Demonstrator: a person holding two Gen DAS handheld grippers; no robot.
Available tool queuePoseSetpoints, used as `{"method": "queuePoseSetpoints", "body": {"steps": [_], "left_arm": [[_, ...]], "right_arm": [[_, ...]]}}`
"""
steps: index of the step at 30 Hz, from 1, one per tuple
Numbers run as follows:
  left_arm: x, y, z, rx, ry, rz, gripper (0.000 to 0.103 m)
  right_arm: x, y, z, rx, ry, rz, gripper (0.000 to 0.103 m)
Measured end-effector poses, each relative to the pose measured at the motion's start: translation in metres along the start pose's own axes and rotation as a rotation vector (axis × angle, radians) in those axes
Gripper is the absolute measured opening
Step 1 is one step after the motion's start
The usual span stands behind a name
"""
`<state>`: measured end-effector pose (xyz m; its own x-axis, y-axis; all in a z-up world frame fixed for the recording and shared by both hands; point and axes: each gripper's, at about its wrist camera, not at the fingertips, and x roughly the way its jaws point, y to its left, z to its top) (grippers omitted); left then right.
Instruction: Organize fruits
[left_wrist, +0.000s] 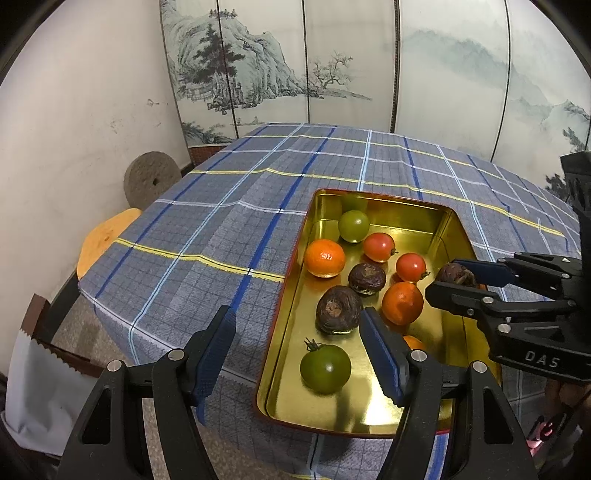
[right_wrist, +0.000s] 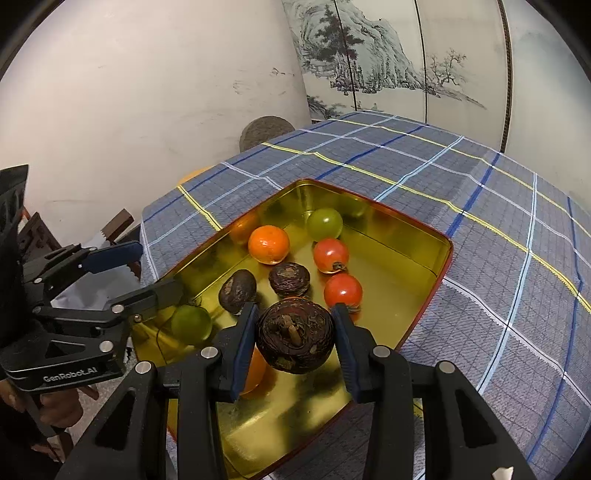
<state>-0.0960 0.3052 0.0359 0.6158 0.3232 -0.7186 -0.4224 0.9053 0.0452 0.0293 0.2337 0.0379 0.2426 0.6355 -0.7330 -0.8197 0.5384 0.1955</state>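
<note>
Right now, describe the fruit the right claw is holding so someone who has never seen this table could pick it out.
On the plaid tablecloth sits a gold tin tray of fruit. Above its near end, the right claw grips a dark brown, wrinkled round fruit. Two similar brown ones lie on the tray floor; this one alone is pinched between blue pads.

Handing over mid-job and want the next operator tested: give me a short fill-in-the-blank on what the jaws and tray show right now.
1. The right gripper is shut on a dark ____ fruit.
2. The left gripper has its jaws ____, holding nothing.
3. The fruits lie in a ____ coloured tray.
4. The tray holds ____ red tomatoes.

Missing words: brown; open; gold; two
</note>
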Motion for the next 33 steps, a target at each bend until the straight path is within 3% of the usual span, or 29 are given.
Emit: {"method": "queuePoseSetpoints", "body": {"steps": [10, 12, 14, 17, 25, 33], "left_arm": [[-0.006, -0.002, 0.000, 0.010, -0.032, 0.008, 0.070], [-0.009, -0.005, -0.001, 0.024, -0.045, 0.026, 0.070], [-0.012, -0.007, -0.001, 0.031, -0.045, 0.023, 0.076], [-0.019, -0.008, -0.001, 0.030, -0.070, 0.018, 0.082], [-0.034, -0.015, 0.000, 0.049, -0.092, -0.002, 0.090], [-0.052, -0.031, -0.002, 0.078, -0.109, -0.027, 0.095]], "right_arm": [[0.009, -0.001, 0.003, -0.002, 0.004, -0.006, 0.040], [0.007, -0.002, 0.004, 0.003, -0.016, -0.001, 0.042], [0.001, -0.001, 0.005, 0.002, -0.048, -0.001, 0.052], [-0.011, -0.002, 0.007, 0.008, -0.104, 0.006, 0.064], [-0.051, 0.002, -0.003, 0.005, -0.196, -0.017, 0.069], [-0.101, 0.005, -0.036, 0.002, -0.259, -0.076, 0.074]]}}
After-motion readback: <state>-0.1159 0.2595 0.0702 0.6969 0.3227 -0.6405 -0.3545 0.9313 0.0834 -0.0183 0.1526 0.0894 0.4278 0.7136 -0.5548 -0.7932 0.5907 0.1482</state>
